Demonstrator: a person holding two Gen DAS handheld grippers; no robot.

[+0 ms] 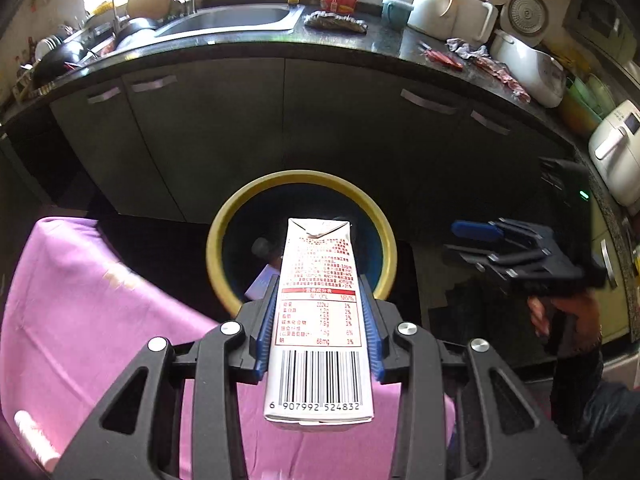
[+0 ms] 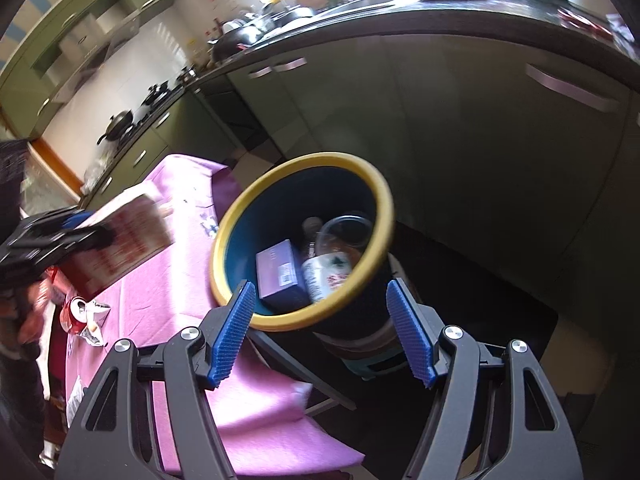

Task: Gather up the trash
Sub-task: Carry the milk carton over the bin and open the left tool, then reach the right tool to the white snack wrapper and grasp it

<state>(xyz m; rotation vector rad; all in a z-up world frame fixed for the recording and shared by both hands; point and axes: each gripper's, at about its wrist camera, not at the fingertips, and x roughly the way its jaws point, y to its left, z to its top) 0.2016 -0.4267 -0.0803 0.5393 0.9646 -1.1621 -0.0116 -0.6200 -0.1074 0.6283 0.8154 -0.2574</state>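
A: What do we have in the left gripper (image 1: 320, 312)?

B: We have a white drink carton (image 1: 318, 320) clamped between its blue pads, barcode end toward the camera and folded top pointing away. In the left wrist view the carton's far end sits over the mouth of the bin (image 1: 218, 240).

A: And the bin itself?

B: We see a round bin with a yellow rim and a dark blue inside, standing just past the edge of the table under the pink cloth (image 1: 80, 300). From the right wrist view we can look into it: a purple box (image 2: 278, 276) lies against the near wall, a clear plastic cup (image 2: 346, 230) lies on its side deeper in, and a white container with a printed label (image 2: 326, 276) sits beside the box. Something dark and bottle-like lies behind them, but we cannot tell what it is.

A: The right gripper (image 2: 322, 332)?

B: We see its jaws spread wide with nothing between them, framing the bin's near rim.

A: Anything left on the table?

B: On the pink cloth, at the left of the right wrist view, we see a crushed red can (image 2: 76, 312) with a crumpled wrapper (image 2: 94, 320) touching it.
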